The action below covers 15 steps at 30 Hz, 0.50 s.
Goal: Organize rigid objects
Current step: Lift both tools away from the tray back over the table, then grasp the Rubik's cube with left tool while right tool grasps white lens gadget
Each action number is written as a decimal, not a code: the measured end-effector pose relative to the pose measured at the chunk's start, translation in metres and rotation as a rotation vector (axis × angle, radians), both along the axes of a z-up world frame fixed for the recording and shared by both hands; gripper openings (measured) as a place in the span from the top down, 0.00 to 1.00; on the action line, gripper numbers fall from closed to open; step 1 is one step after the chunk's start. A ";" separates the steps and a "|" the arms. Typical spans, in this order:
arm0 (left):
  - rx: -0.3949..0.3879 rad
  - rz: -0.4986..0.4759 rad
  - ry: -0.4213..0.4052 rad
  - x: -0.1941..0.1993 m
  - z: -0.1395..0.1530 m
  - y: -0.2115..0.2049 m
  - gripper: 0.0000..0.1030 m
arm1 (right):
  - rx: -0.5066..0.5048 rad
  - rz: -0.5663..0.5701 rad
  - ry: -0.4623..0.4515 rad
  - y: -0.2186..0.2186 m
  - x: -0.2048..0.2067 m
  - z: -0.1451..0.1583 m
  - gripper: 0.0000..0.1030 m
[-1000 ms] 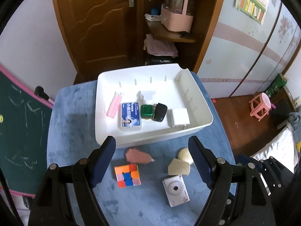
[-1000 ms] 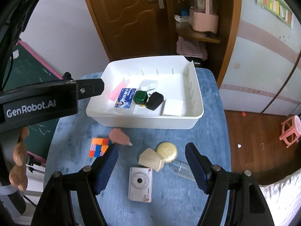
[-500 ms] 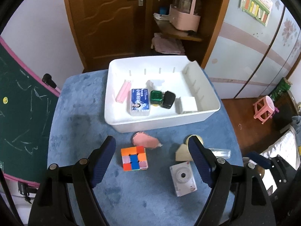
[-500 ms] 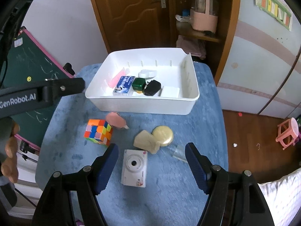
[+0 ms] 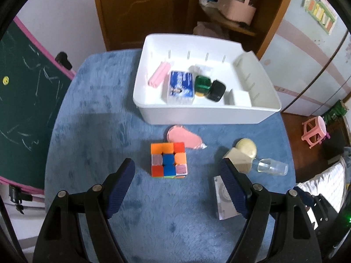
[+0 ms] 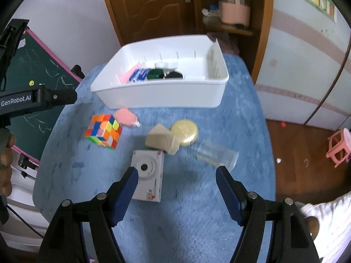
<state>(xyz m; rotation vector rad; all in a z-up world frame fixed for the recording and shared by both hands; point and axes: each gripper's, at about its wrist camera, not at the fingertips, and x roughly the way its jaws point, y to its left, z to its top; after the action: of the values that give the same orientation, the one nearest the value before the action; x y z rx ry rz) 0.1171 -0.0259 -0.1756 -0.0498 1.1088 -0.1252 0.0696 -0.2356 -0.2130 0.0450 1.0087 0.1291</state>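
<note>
Both tongs hang spread wide above the blue counter, gripping nothing. From the left wrist, the left tongs (image 5: 177, 171) hover just short of the puzzle cube (image 5: 168, 162), which sits on the counter (image 5: 92, 118) between the line of the two blue fingers (image 5: 121, 182) without touching either. Just beyond the cube lies a flat pink piece (image 5: 185, 139), touching the cube's far corner and close to the near wall of the white bin (image 5: 197, 115). Inside the bin sit a pink roll (image 5: 159, 74), a blue packet (image 5: 181, 83), a green block (image 5: 203, 82), a black block (image 5: 216, 90) leaning on the green one, and a white box (image 5: 240, 97). To the right, a beige wedge (image 5: 238, 161) rests against a round cream disc (image 5: 246, 148), a clear cup (image 5: 272, 167) lies on its side beside them, and a white camera (image 5: 222, 199) is half hidden by the right-hand finger. From the right wrist, the right tongs (image 6: 176, 186) are likewise released, hovering over the white camera (image 6: 149, 174), whose left edge runs under the left-hand finger. Past it lie the beige wedge (image 6: 162, 140), touching the cream disc (image 6: 184, 129), with the clear cup (image 6: 217, 155) near the right-hand finger, the cube (image 6: 103, 130) off to the left, and the bin (image 6: 162, 96) behind.
</note>
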 end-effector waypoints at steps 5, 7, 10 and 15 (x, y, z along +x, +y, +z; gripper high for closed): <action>0.004 -0.005 0.067 0.008 -0.025 -0.003 0.21 | 0.066 -0.005 0.061 -0.004 -0.002 -0.028 0.28; 0.012 -0.007 0.089 0.011 -0.034 -0.004 0.21 | 0.090 -0.010 0.087 -0.005 -0.002 -0.038 0.28; 0.016 -0.009 0.125 0.018 -0.046 -0.004 0.21 | 0.120 -0.015 0.111 -0.001 0.000 -0.046 0.28; 0.011 -0.016 0.176 0.027 -0.061 -0.004 0.21 | 0.107 0.020 0.134 0.021 0.005 -0.059 0.28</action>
<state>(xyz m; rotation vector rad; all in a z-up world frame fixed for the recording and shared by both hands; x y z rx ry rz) 0.1437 -0.0297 -0.2368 -0.0424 1.2860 -0.1309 0.0742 -0.2148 -0.2725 0.1429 1.1357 0.2000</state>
